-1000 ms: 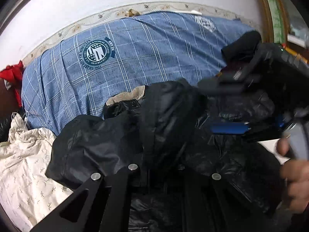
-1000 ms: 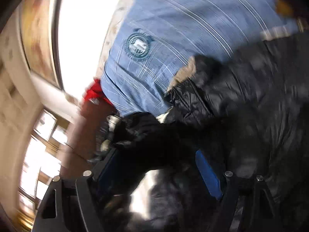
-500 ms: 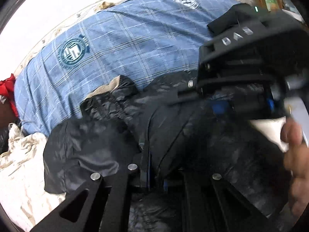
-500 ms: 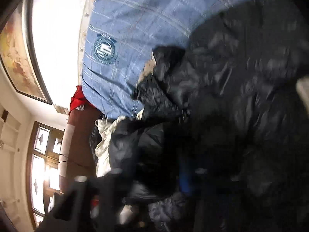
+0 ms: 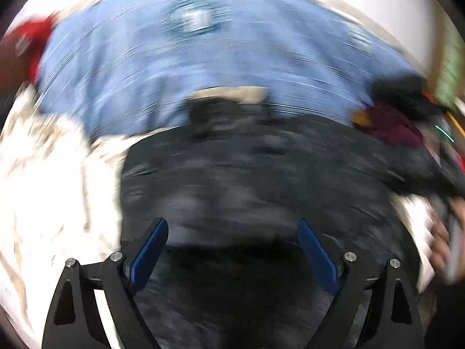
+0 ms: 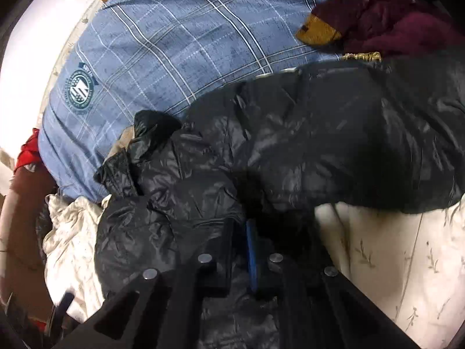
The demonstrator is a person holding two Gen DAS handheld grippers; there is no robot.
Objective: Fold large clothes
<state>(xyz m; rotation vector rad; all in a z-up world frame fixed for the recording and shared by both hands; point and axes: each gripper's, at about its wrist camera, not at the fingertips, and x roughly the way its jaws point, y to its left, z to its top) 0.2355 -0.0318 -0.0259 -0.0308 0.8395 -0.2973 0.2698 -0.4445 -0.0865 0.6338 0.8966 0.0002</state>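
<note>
A shiny black puffer jacket (image 6: 305, 133) lies crumpled on a bed, over a blue plaid cover (image 6: 180, 43) and a cream sheet (image 6: 401, 247). My right gripper (image 6: 247, 232) is shut on a fold of the black jacket at its near edge. In the blurred left wrist view the jacket (image 5: 247, 180) spreads below my left gripper (image 5: 232, 238), whose blue-padded fingers (image 5: 151, 247) stand wide open and empty just above it. The right-hand tool and the person's hand (image 5: 444, 232) show at that view's right edge.
A maroon garment (image 6: 386, 17) with a mustard patch lies at the back right. A red cloth (image 6: 27, 151) sits at the far left by a brown headboard. Crumpled cream fabric (image 6: 72, 226) lies left of the jacket. White wall behind.
My left gripper has let go of the jacket, opened wide and swung fast. My right gripper has closed on a jacket fold and moved rightward, laying the jacket flatter.
</note>
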